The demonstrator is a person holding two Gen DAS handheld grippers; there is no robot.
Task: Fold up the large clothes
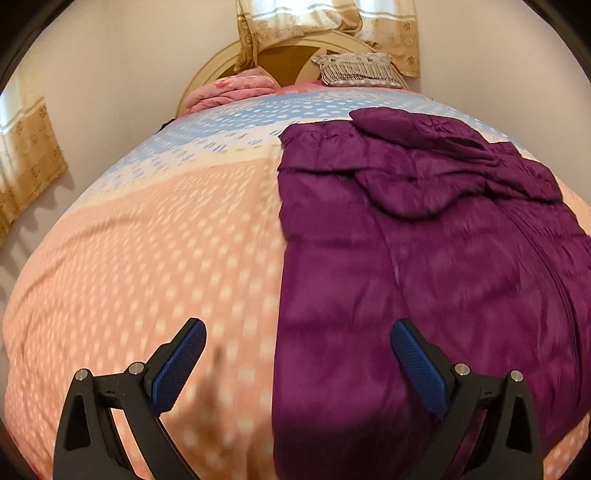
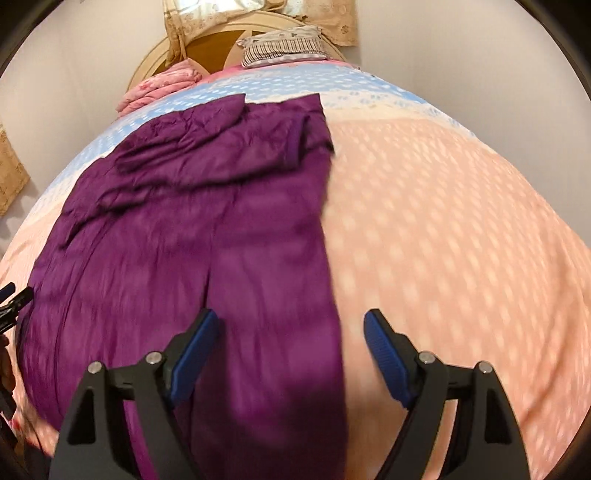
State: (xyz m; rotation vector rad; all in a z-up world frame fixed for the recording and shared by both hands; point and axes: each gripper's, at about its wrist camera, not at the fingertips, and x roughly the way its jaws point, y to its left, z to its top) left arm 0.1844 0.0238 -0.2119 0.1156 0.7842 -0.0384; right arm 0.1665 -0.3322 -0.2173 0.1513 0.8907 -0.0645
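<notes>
We see a large purple garment (image 1: 424,258) spread on a bed, lying on a peach bedcover (image 1: 166,258) dotted with pale spots that turns blue and white toward the top of the frame. In the left wrist view the garment fills the right half of the picture, its straight left edge running down the middle from the upper centre to the bottom. A sleeve or folded flap lies crumpled across its upper part. In the right wrist view the same garment (image 2: 184,240) takes the left and centre, its right edge running from the upper centre down to the bottom centre.

Our left hand-held gripper (image 1: 297,354) sits at the bottom of its view with its blue-padded fingers (image 1: 181,365) spread wide apart and nothing between them; the garment's left edge lies under the gap. Our right hand-held gripper (image 2: 291,345) is likewise spread wide, gripping nothing, with the garment's right edge under the gap.

At the top of both views we make out a rounded cream headboard (image 1: 221,62), a striped pillow (image 1: 358,70), a folded pink blanket (image 1: 229,90) and patterned gold curtains (image 1: 391,33). Both pictures are smeared by motion. At the left edge of the right wrist view a dark tip of the other gripper shows.
</notes>
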